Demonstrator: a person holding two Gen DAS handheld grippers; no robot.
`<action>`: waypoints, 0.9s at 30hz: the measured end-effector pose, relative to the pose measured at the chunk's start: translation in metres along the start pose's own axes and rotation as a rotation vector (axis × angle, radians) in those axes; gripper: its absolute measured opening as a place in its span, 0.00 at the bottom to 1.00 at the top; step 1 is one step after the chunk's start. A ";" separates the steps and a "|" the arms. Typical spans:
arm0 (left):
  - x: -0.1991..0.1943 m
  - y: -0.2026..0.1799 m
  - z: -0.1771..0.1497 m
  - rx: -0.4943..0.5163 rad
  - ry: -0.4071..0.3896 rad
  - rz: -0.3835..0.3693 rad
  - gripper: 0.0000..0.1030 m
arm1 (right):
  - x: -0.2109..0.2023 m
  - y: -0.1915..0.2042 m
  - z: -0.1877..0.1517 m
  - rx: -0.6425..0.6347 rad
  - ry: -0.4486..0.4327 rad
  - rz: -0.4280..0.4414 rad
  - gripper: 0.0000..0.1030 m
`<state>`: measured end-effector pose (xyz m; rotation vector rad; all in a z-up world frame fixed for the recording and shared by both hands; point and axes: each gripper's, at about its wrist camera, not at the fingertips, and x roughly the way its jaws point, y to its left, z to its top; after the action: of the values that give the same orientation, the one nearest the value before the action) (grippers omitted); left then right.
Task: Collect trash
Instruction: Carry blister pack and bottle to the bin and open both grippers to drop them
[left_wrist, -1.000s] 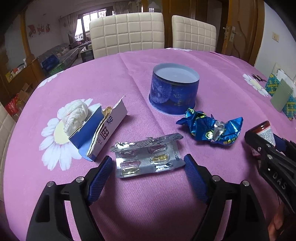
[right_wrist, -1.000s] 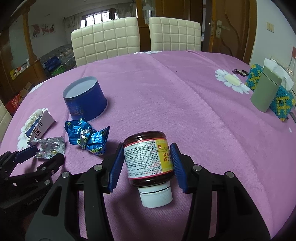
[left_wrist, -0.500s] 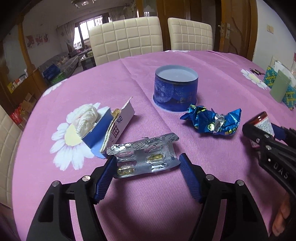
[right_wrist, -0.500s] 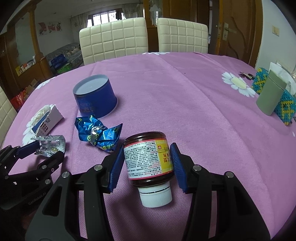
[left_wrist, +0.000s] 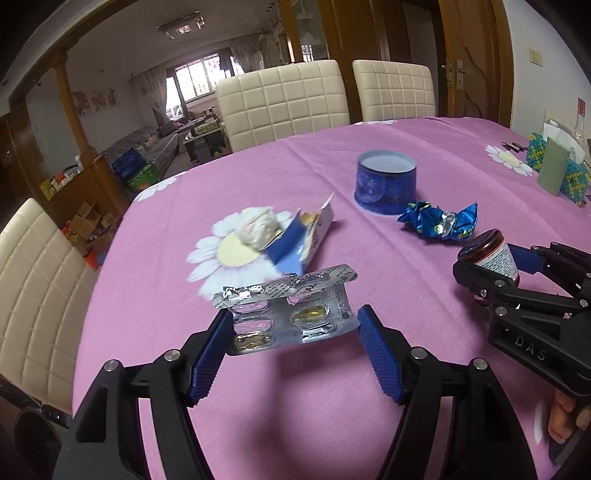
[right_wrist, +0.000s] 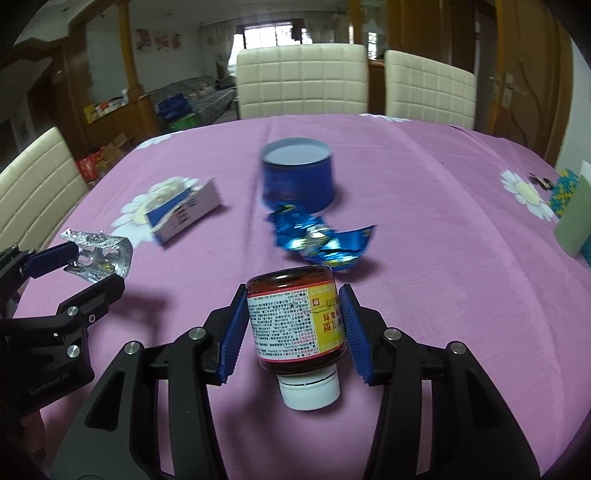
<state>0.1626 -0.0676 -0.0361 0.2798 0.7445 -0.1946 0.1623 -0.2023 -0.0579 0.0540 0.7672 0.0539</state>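
Observation:
My left gripper (left_wrist: 294, 325) is shut on a silver blister pack (left_wrist: 291, 310), held level a little above the purple tablecloth (left_wrist: 369, 266) with its shadow beneath. My right gripper (right_wrist: 293, 299) is shut on a brown medicine bottle (right_wrist: 295, 325), white cap toward the camera. The left wrist view shows that bottle (left_wrist: 491, 254) at the right. Left on the table are a blue foil wrapper (right_wrist: 321, 240), a torn blue-and-white box (left_wrist: 299, 240) and a crumpled white tissue (left_wrist: 258, 225). The right wrist view shows the blister pack (right_wrist: 99, 254) at its left.
A round blue tin (left_wrist: 386, 184) stands behind the wrapper. A green case (left_wrist: 552, 171) and a beaded box (left_wrist: 574, 181) sit at the table's right edge. Cream chairs (left_wrist: 284, 103) line the far side, and another chair (left_wrist: 33, 295) stands at the left.
The left gripper's jaws closed on the blister pack and lifted it off the cloth. Both grippers moved across the table. The right one still holds the bottle.

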 end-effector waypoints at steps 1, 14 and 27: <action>-0.004 0.004 -0.004 -0.002 -0.002 0.005 0.66 | -0.002 0.008 -0.002 -0.017 -0.001 0.009 0.49; -0.046 0.064 -0.052 -0.067 -0.014 0.079 0.66 | -0.011 0.082 -0.012 -0.171 0.015 0.134 0.48; -0.087 0.139 -0.097 -0.185 -0.042 0.203 0.66 | -0.032 0.176 -0.013 -0.343 -0.006 0.247 0.46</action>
<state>0.0762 0.1015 -0.0191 0.1725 0.6828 0.0603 0.1255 -0.0281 -0.0333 -0.1769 0.7338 0.4190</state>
